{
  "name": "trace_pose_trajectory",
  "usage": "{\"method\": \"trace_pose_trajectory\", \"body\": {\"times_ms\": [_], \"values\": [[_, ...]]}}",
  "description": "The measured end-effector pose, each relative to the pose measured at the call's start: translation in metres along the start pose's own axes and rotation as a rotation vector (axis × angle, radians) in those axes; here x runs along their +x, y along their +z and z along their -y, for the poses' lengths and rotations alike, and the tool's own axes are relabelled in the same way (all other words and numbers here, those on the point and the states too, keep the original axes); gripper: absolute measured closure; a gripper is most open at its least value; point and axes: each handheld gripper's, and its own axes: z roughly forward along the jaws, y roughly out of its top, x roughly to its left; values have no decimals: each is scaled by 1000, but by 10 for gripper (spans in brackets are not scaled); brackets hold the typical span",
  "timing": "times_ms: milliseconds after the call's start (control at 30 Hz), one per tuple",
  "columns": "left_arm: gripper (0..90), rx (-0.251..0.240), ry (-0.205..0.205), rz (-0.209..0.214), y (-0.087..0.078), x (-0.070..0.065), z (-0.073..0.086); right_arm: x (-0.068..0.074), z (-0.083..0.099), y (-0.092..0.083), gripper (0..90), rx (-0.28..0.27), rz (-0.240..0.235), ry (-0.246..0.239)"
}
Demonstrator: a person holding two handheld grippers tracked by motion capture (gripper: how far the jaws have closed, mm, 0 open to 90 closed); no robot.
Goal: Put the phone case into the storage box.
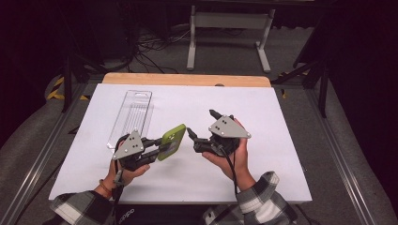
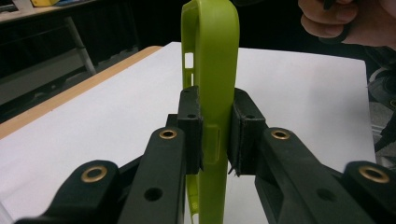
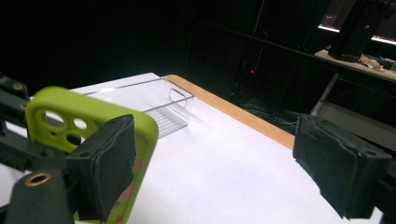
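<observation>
A lime-green phone case (image 1: pixel 172 141) is held on edge above the white table top, with my left gripper (image 1: pixel 159 146) shut on its lower part. In the left gripper view the two black pads press on either side of the case (image 2: pixel 210 70), which stands upright between them. My right gripper (image 1: pixel 202 123) is open just right of the case, jaws wide apart. In the right gripper view the case (image 3: pixel 60 116) with its camera cut-outs sits by the left pad (image 3: pixel 105 163); whether they touch I cannot tell. Nothing lies between the pads of the right gripper (image 3: pixel 219 172).
A clear plastic package (image 1: pixel 133 115) lies flat at the back left of the white board (image 1: pixel 272 117), also seen as a clear tray (image 3: pixel 166 107). A wooden strip (image 1: pixel 187 79) runs along the far edge. Cables and a white frame stand on the floor beyond.
</observation>
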Motion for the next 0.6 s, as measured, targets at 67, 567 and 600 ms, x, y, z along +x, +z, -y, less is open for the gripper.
{"method": "trace_pose_trajectory", "body": {"times_ms": [67, 567, 600], "values": [[779, -12, -6, -7, -1, 0, 0, -2, 3, -2, 145, 7, 2, -12], [778, -36, -14, -22, -13, 10, -4, -11, 25, -9, 144, 55, 9, -76], [779, -45, -14, -28, -13, 10, -4, -12, 27, -10, 144, 58, 13, -81]]}}
